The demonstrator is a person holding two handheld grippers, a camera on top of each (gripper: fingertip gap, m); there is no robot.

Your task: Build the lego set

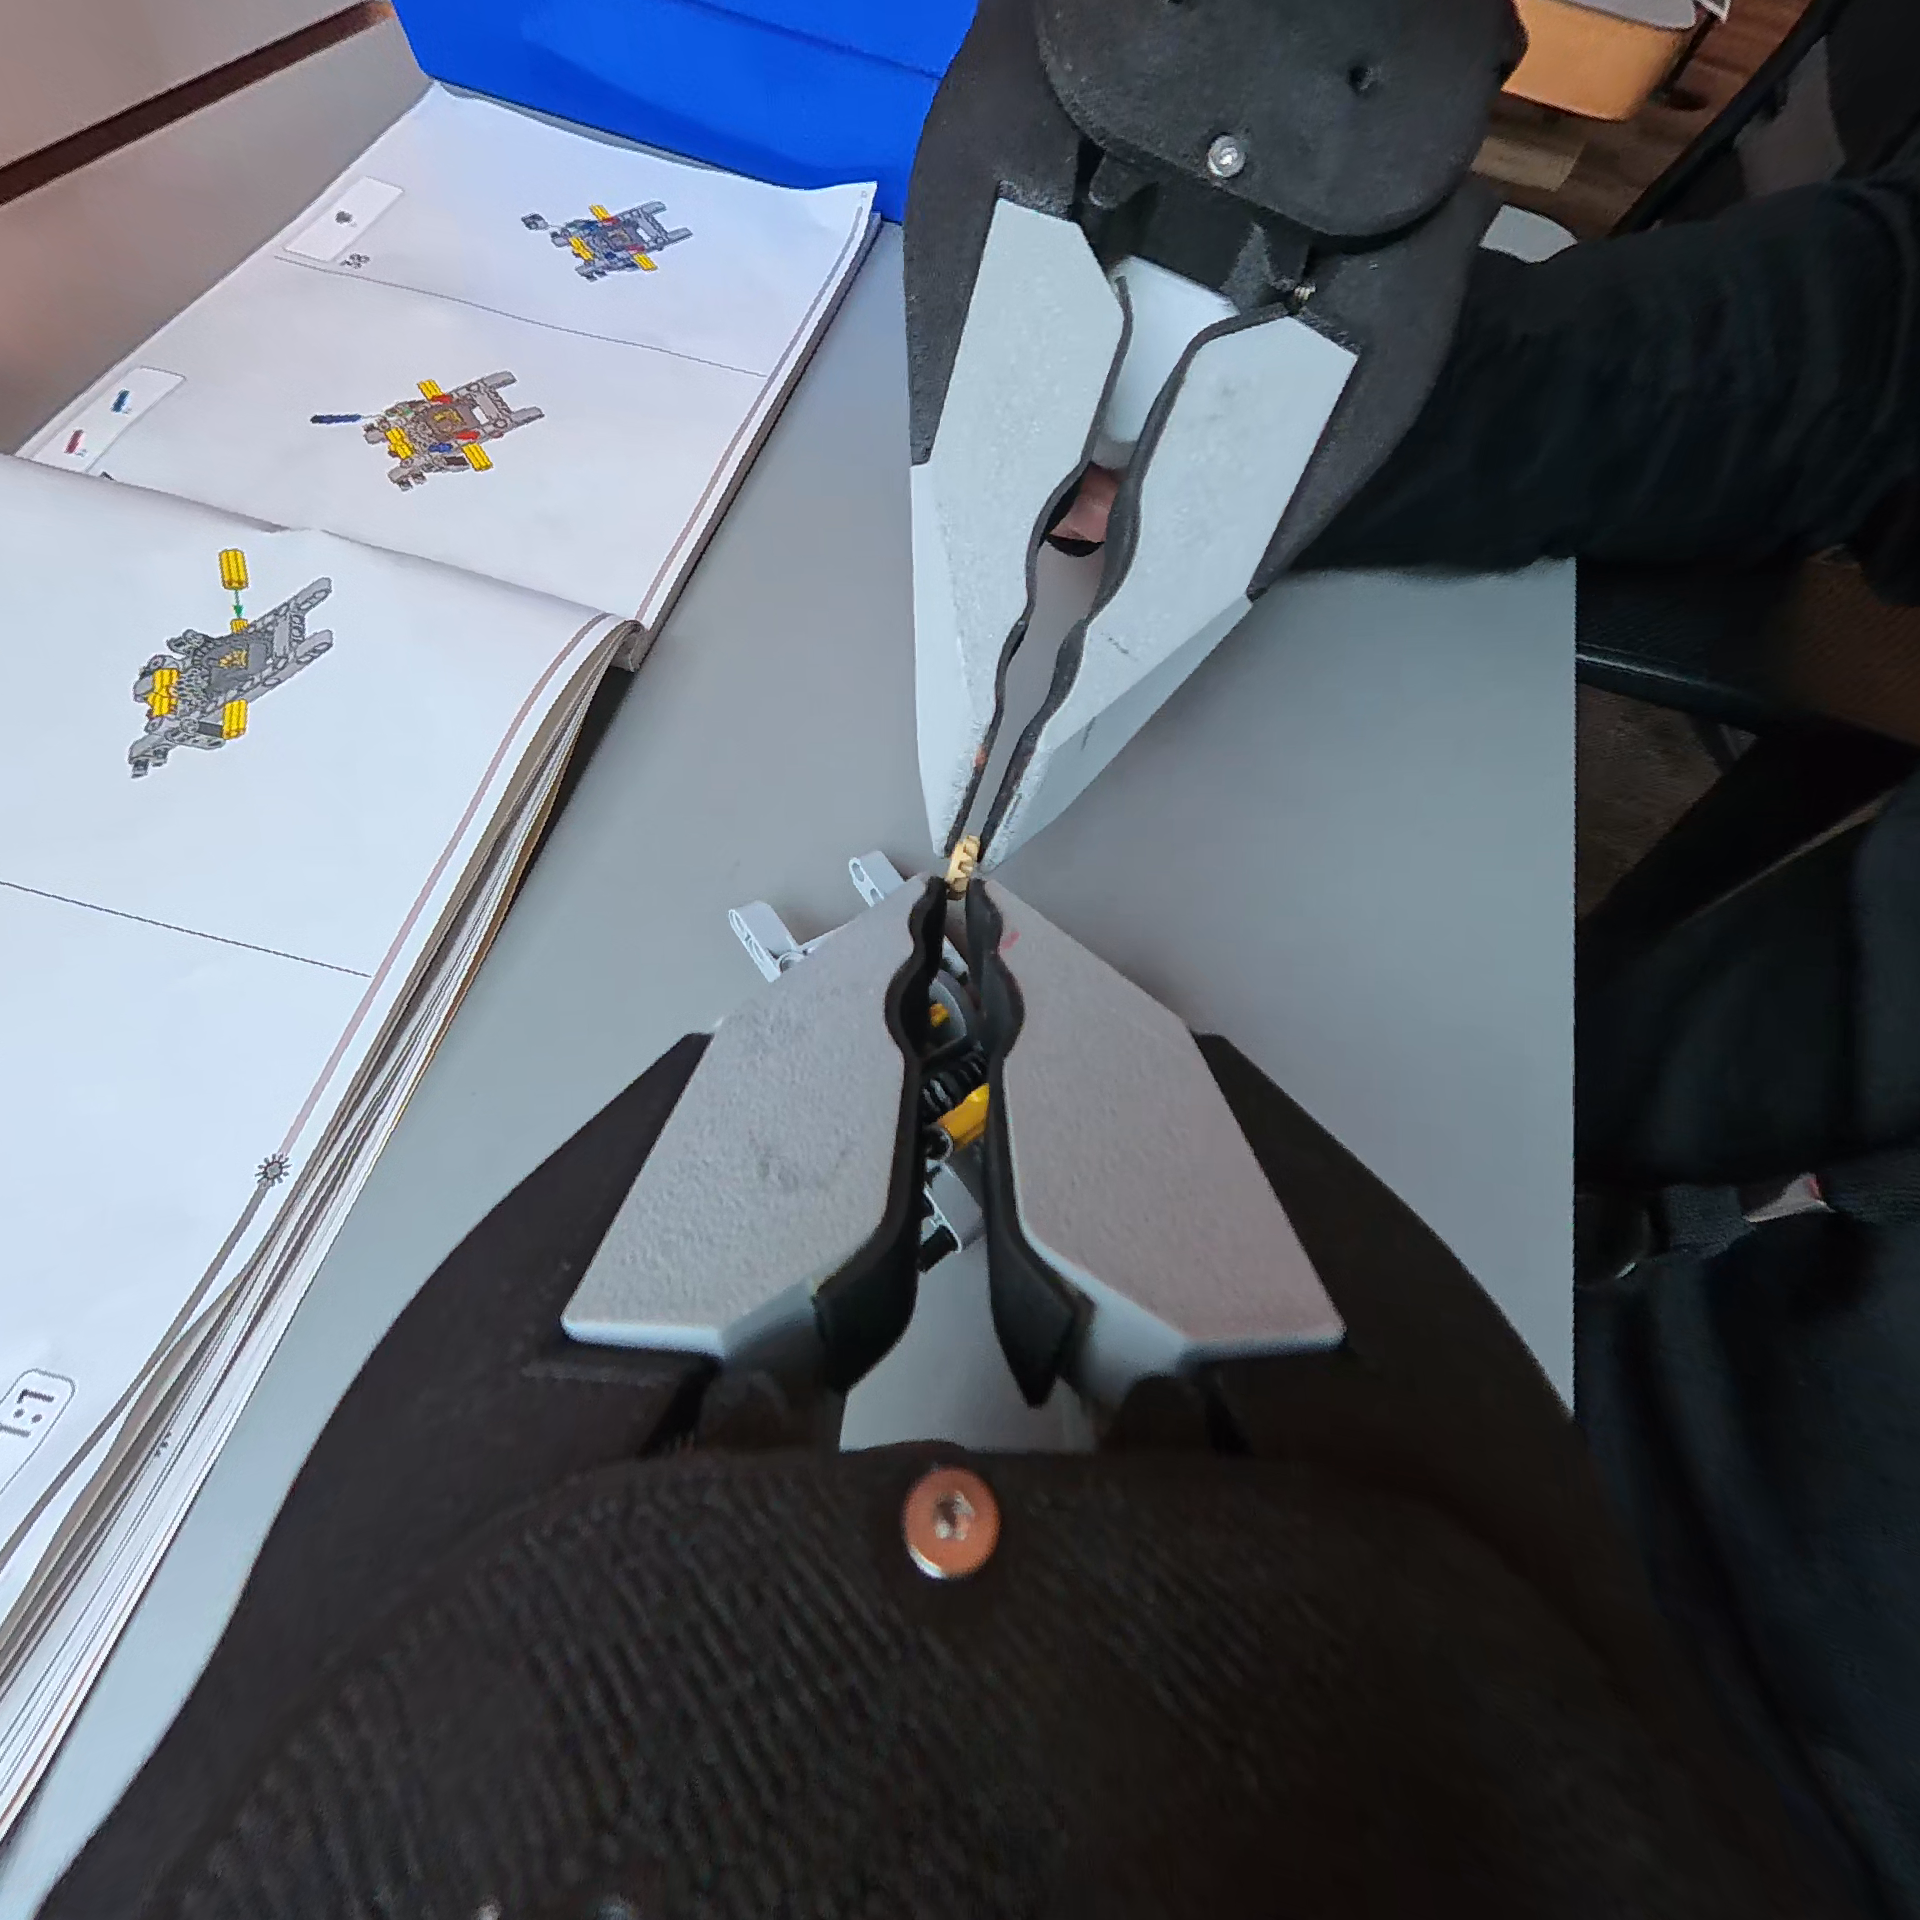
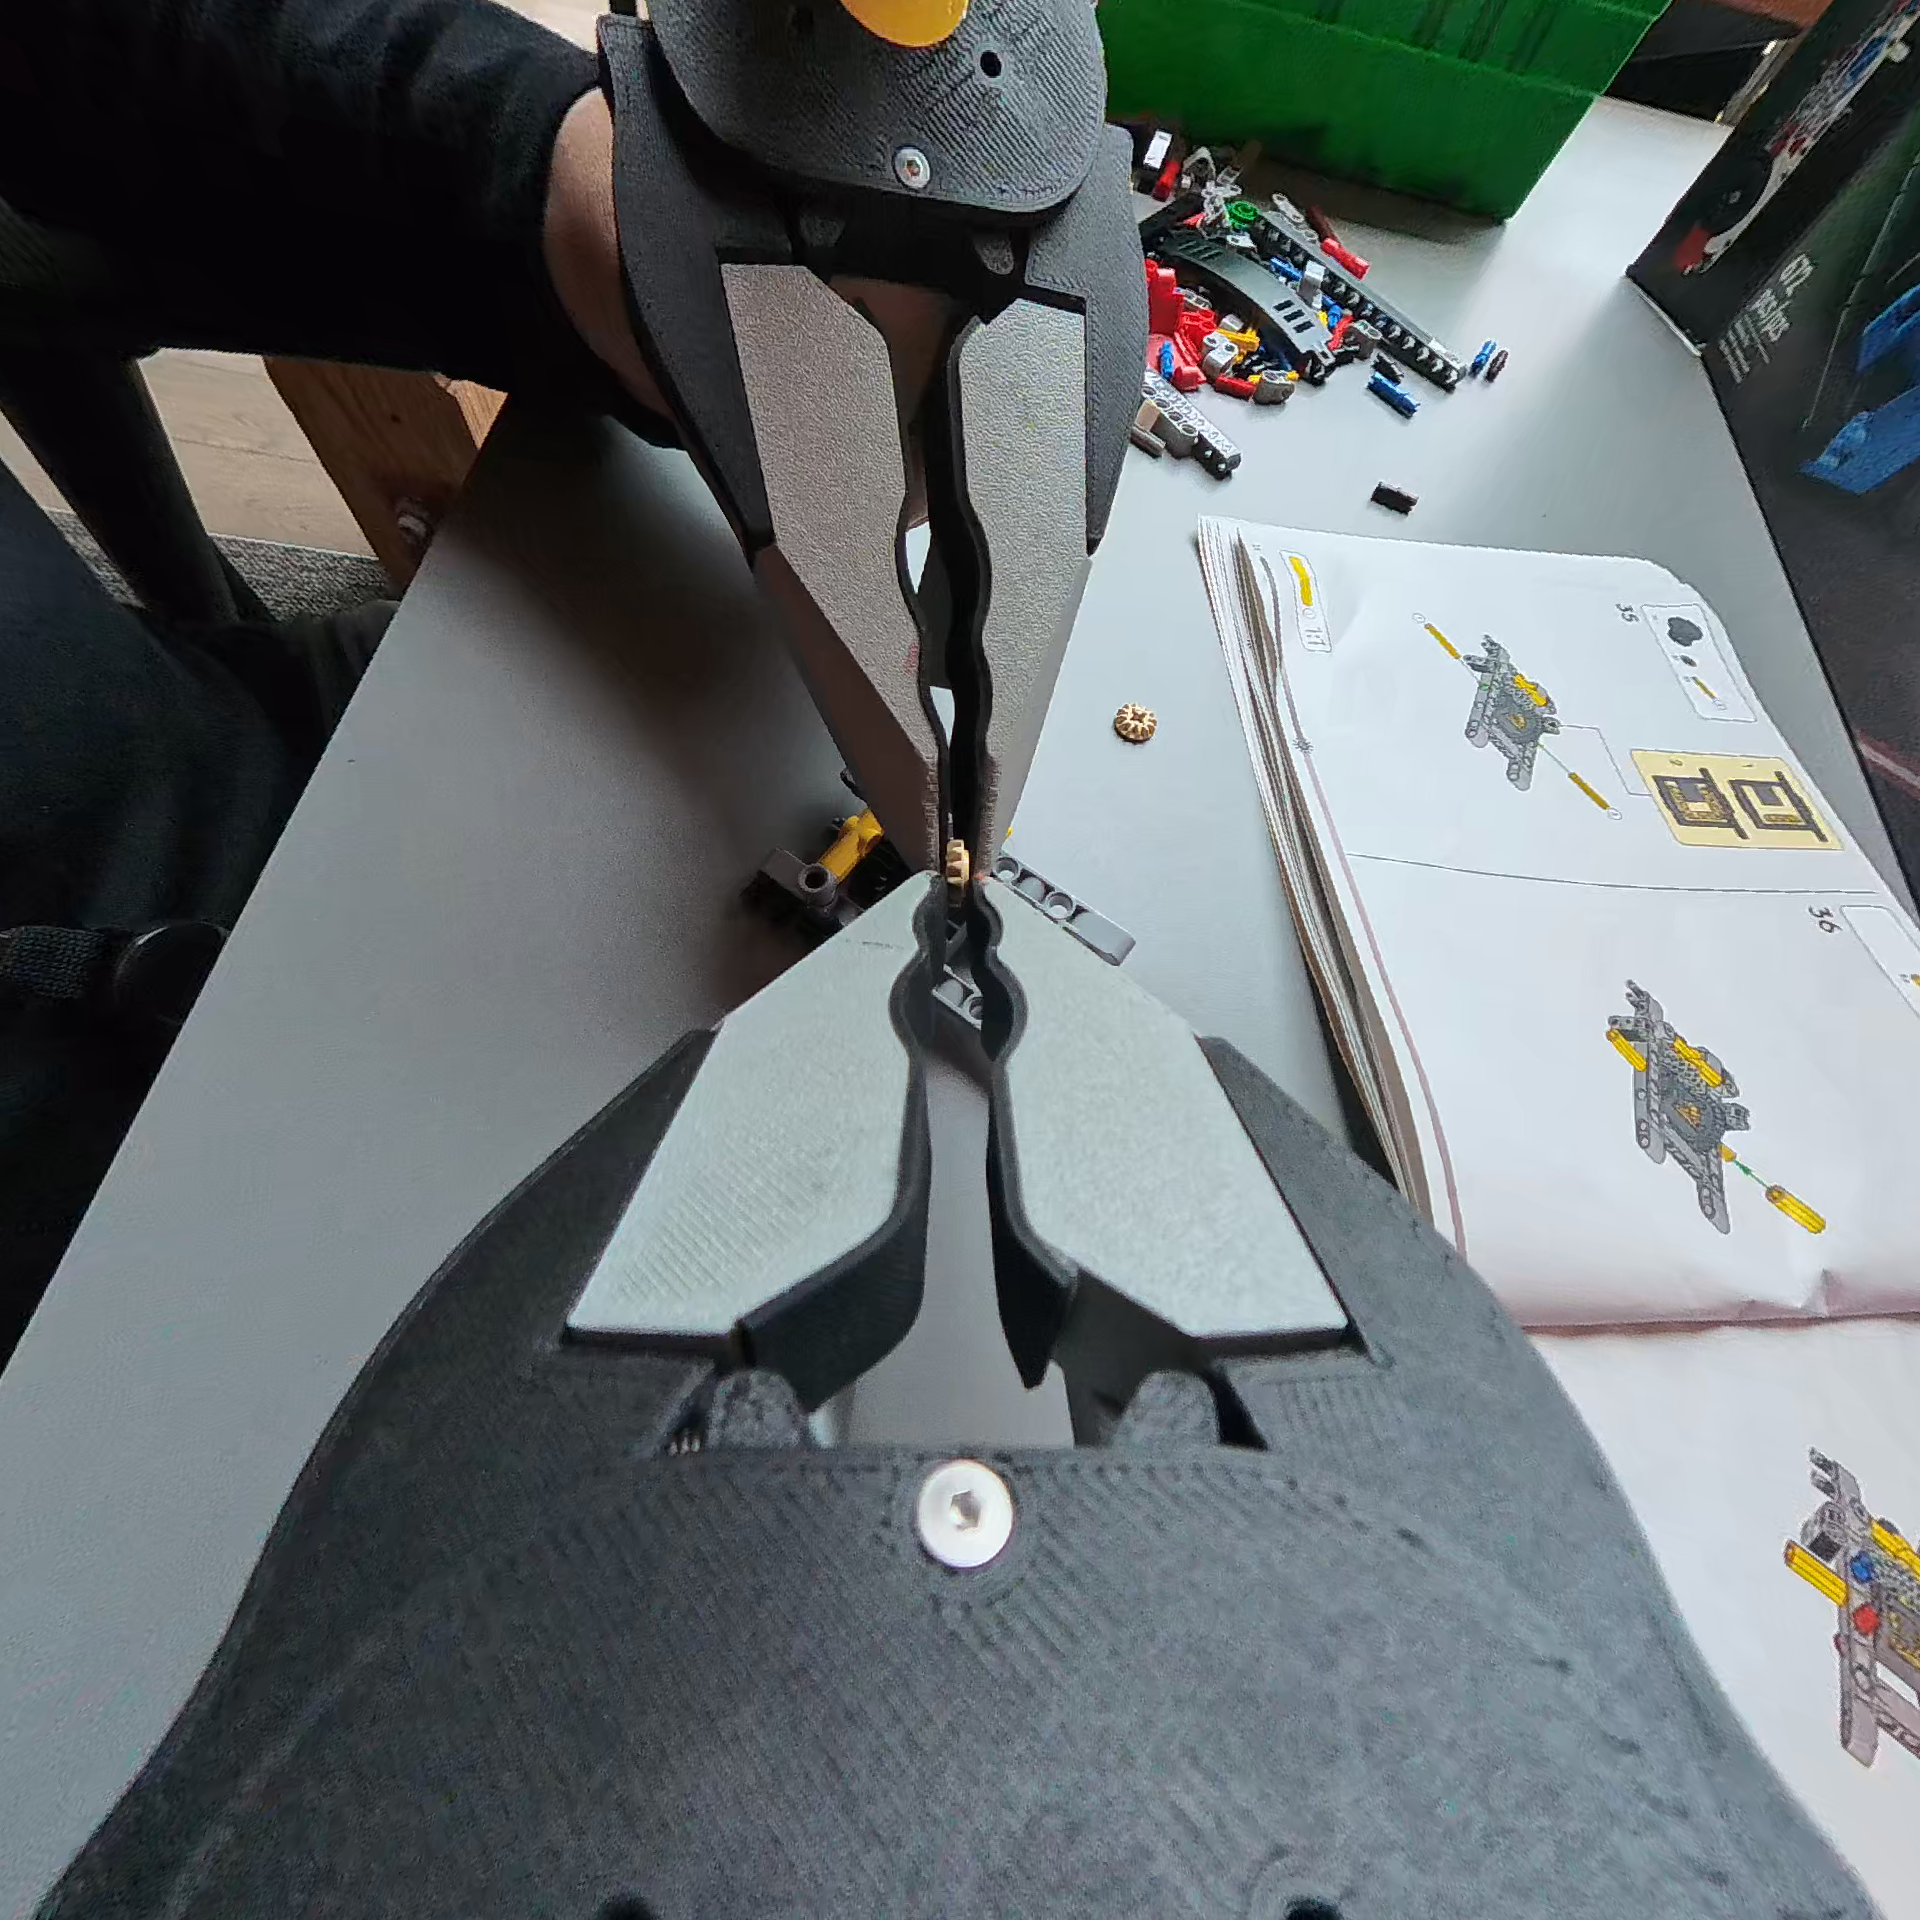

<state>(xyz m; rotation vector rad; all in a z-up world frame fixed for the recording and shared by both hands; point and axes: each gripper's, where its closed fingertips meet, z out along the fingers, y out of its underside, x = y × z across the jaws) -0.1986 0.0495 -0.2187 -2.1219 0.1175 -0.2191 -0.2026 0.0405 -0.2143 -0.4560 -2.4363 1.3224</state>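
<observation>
A small tan gear (image 1: 964, 860) is pinched a little above the grey table, where both grippers meet tip to tip. My left gripper (image 1: 956, 896) comes from below in its own view and is shut, with its tips at the gear. My right gripper (image 2: 956, 899) is shut too, with the gear (image 2: 957, 860) at its tips. Each shows in the other's view, the right (image 1: 971, 831) and the left (image 2: 958, 836). The half-built grey, yellow and black assembly (image 2: 821, 878) lies on the table under the tips. It is mostly hidden, and its light grey beams (image 1: 769, 935) stick out. A second tan gear (image 2: 1135, 721) lies loose.
An open instruction booklet (image 1: 312, 727) (image 2: 1558, 935) lies beside the work spot. A pile of loose parts (image 2: 1268, 312), a green bin (image 2: 1351, 73) and a product box (image 2: 1818, 260) stand farther off. A blue bin (image 1: 675, 62) is behind the booklet. The table edge (image 1: 1574, 935) is close. My left and right fingertips are right by each other.
</observation>
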